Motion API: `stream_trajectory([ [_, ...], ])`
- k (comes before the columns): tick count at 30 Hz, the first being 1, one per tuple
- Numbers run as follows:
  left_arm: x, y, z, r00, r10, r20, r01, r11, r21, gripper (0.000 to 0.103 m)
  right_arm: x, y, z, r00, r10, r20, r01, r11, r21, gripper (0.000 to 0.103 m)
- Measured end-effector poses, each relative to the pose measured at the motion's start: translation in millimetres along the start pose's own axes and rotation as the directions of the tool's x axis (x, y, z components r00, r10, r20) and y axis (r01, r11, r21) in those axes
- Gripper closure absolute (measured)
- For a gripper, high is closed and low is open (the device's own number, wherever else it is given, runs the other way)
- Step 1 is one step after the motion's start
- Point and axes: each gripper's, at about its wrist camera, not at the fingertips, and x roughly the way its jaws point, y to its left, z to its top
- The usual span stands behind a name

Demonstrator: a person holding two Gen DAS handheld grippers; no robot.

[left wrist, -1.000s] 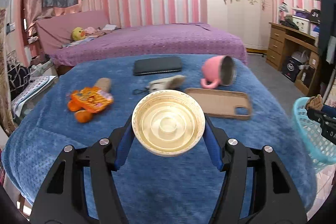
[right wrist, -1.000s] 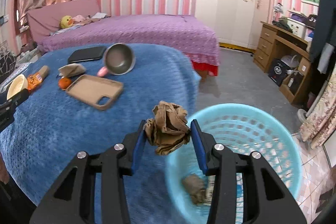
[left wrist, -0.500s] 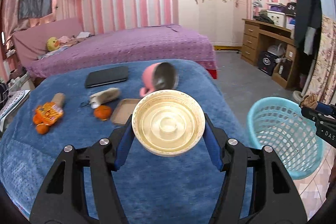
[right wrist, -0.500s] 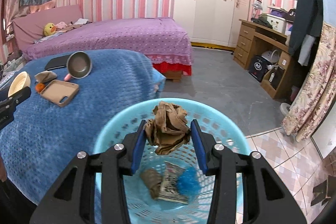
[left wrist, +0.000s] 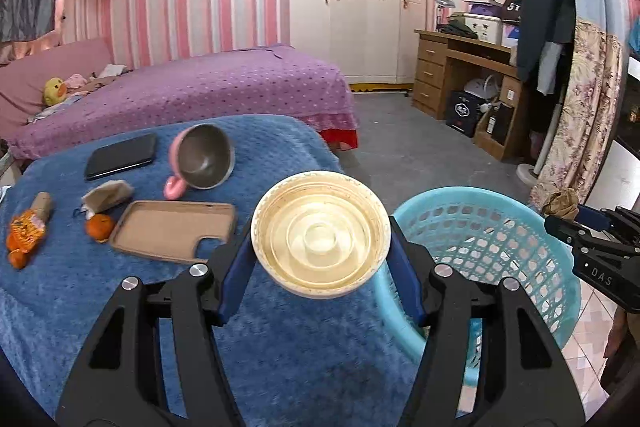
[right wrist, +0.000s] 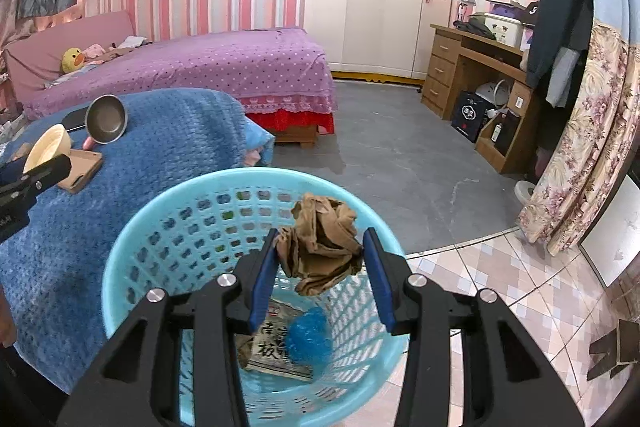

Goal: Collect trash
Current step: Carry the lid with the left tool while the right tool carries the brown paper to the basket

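right wrist view | right gripper [right wrist: 319,267] clamped on brown paper wad [right wrist: 322,247] – directly over basket [right wrist: 132,247] mouth | left gripper [left wrist: 320,255] holding cream lid [left wrist: 320,233] – short of the near rim, so right drops first

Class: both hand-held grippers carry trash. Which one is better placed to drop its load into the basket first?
Right. The right hand-held gripper holds the crumpled brown paper over the blue basket; the left hand-held gripper, holding the plastic lid, sits beside the rim.
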Motion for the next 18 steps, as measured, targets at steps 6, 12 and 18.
stream_trajectory([
  [6,17.9,-21.4,8.2,0.998,-0.059,-0.003,0.059,0.998,0.003,0.043,0.7,-14.5,1.5,1.000,-0.025,0.007,0.025,1.000,0.016,0.061],
  [12,29.9,-43.6,15.1,0.994,-0.111,-0.005,0.111,0.993,0.048,0.043,1.8,-21.7,1.1,0.999,-0.032,0.010,0.032,0.998,0.047,0.061],
  [18,39.2,-51.3,8.9,0.991,-0.125,-0.042,0.128,0.989,0.072,0.031,0.8,-24.1,-7.2,0.999,-0.038,0.002,0.038,0.997,0.067,0.061],
])
